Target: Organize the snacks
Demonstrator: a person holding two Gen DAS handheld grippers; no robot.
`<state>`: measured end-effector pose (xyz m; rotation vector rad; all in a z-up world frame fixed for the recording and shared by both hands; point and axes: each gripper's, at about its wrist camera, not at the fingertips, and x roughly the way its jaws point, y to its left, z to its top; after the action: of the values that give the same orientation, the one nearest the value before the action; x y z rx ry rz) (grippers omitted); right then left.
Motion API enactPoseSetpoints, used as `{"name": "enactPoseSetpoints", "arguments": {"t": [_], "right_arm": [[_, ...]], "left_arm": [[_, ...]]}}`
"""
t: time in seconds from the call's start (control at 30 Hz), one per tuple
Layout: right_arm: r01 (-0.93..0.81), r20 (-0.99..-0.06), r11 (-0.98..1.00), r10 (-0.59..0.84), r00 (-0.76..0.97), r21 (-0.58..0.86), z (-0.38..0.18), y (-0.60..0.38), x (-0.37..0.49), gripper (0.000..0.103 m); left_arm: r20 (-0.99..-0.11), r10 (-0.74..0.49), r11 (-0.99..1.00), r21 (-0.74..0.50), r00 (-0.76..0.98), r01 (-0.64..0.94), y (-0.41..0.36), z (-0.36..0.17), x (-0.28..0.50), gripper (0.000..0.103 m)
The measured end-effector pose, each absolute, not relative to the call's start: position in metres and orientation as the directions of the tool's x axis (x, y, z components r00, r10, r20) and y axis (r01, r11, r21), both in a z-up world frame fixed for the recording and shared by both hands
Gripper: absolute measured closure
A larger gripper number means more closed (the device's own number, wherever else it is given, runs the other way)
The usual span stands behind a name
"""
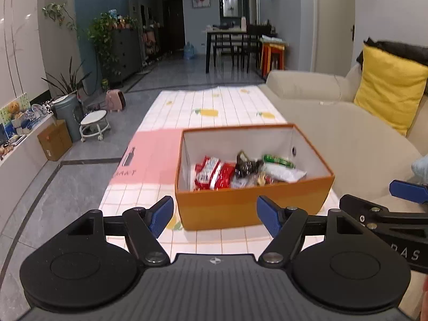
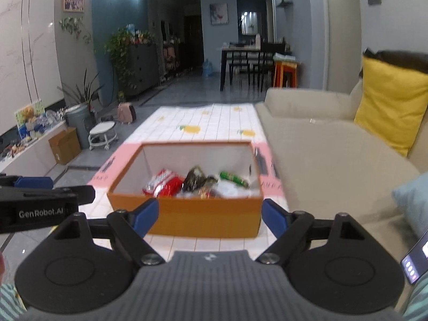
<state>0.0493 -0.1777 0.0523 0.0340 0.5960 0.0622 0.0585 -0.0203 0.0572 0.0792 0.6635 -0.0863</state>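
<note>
Both claws, left and right, gape empty before the rectangular orange cardboard box of crinkly snack packets; only the right view shows a phone.

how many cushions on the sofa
2: a yellow cushion upright against the sofa backrest, and a light blue cushion nearer the camera at the right edge. More may be out of view.

Orange box: matt cardboard, white paper-like lining. Snack packets: glossy plastic film. Tablecloth: smooth, slight sheen. Sofa: matt beige upholstery. Floor: glossy tile.
</note>
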Motion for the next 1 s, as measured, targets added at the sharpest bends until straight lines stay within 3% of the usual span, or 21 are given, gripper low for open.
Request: {"name": "enactPoseSetpoints", "arguments": {"t": [0.47, 1.0], "right_arm": [[-0.047, -0.595, 0.998, 0.063, 0.801, 0.043, 0.020, -0.181, 0.063, 0.022], [-0.056, -0.567, 0.998, 0.061, 0.821, 0.025, 0.032, -0.174, 0.058, 0.022]], "left_arm": [[-0.691, -0.041, 0.990, 0.072, 0.722, 0.124, -0.031, 0.030, 0.062, 0.020], [-0.679, -0.047, 0.990, 0.065, 0.733, 0.124, -0.031, 0.041, 0.060, 0.020]]}}
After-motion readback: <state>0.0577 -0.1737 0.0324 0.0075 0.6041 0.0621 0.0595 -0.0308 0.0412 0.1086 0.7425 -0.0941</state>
